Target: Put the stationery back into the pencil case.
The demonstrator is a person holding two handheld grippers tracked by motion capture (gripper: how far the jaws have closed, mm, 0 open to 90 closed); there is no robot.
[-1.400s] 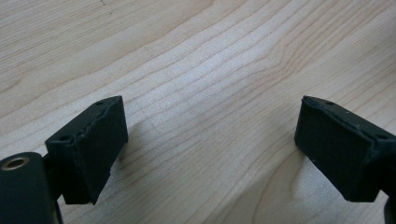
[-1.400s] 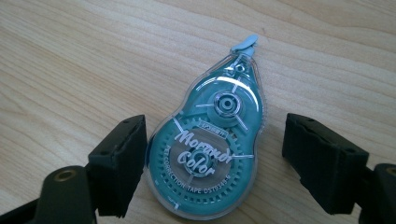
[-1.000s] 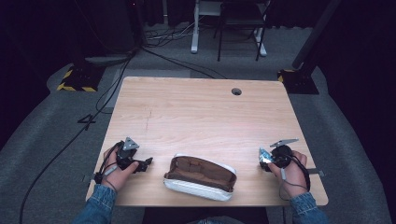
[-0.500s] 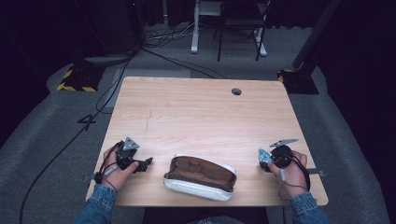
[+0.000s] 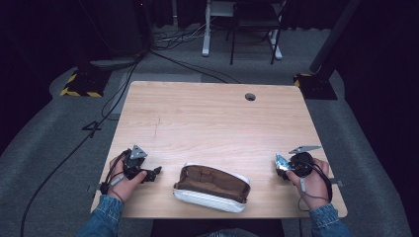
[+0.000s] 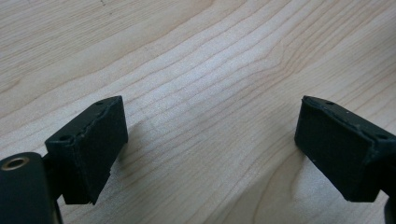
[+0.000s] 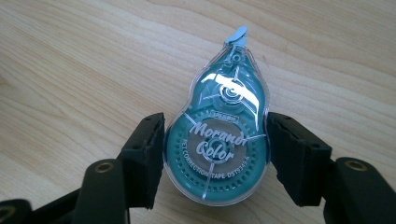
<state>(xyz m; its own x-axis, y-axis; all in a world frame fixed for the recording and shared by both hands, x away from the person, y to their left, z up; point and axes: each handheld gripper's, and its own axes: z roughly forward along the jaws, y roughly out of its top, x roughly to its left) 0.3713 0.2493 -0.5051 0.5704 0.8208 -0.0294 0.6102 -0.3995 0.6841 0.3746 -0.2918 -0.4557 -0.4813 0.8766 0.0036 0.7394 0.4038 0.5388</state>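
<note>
- Right gripper [image 7: 215,154]: its two black jaws pinch one teal, clear-shelled, teardrop-shaped correction tape dispenser [image 7: 217,135] across its wide round body, one pad on each side. The white tip of the dispenser points away from the gripper, over the bare wood.
- Left gripper [image 6: 210,140]: its two black jaws are spread wide, with bare tabletop between the pads.
- Count: two grippers, one correction tape dispenser, one pouch, one table.
- Dispenser position, high view: the correction tape dispenser [image 5: 282,164] sits at the front of the right gripper [image 5: 286,168], low over the light wooden table [image 5: 207,118] near its right front corner.
- One brown, white-bottomed, unzipped fabric pouch [image 5: 212,186] lies at the near table edge, between the two grippers and apart from both.
- Hand pose: the right hand [image 5: 314,180] and left hand [image 5: 126,175] each grip a gripper body low over the near part of the table. The left gripper [image 5: 153,173] points right, toward the pouch.
</note>
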